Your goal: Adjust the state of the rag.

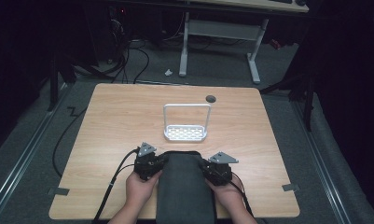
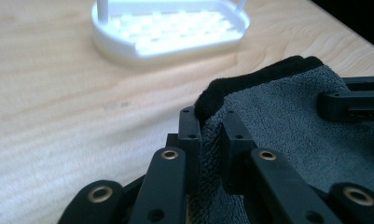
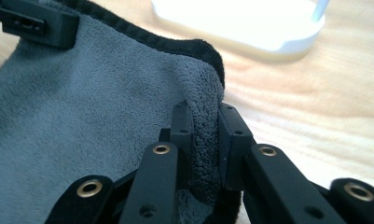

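Observation:
A dark grey towel (image 1: 183, 186) with a black hem lies lengthwise at the table's near edge, between my two hands. My left gripper (image 1: 162, 162) is shut on the towel's far left corner (image 2: 211, 122), its cloth pinched between the jaws. My right gripper (image 1: 204, 165) is shut on the towel's far right corner (image 3: 204, 116). In the left gripper view the right gripper (image 2: 357, 100) shows at the far side of the towel (image 2: 292, 126). In the right gripper view the left gripper (image 3: 35, 23) shows at the top left, over the towel (image 3: 91, 107).
A white rack (image 1: 185, 133) with a perforated base and an upright hoop handle stands on the wooden table (image 1: 110, 121) just beyond the towel; its base (image 2: 170, 28) (image 3: 240, 21) is close ahead of both grippers. A dark round hole (image 1: 211, 98) is near the table's far edge.

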Demonstrator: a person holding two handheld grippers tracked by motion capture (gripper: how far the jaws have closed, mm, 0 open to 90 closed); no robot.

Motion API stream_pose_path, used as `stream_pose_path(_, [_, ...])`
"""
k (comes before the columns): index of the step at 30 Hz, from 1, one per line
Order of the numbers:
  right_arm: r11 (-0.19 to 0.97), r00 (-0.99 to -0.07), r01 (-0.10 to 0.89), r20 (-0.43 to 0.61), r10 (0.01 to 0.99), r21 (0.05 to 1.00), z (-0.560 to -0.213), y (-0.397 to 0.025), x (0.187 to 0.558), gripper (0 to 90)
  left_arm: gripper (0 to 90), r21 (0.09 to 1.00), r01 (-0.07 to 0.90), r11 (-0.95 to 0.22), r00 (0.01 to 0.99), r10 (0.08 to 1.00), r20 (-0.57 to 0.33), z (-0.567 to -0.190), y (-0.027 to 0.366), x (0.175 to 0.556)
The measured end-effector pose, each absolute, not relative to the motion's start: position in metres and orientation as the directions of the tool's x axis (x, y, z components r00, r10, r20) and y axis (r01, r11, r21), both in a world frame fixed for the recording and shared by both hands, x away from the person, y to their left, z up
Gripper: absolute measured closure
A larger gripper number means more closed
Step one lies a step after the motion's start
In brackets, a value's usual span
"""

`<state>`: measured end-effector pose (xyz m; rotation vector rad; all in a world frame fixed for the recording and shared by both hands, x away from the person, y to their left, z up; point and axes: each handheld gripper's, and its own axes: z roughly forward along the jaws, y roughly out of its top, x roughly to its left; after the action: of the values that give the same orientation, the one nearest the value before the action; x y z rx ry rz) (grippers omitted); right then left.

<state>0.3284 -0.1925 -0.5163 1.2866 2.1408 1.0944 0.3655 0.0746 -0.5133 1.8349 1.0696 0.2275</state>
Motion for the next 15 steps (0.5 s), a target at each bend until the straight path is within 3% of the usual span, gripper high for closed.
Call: stream_pose_path(15, [0.229,-0.456,0.376,-0.036,0.889,0.898,-0.471,-0.186,0.313,79.1,81.1,0.89,0.449,-0.078,0.614,0.751,-0.244,-0.465,0.082,0.358])
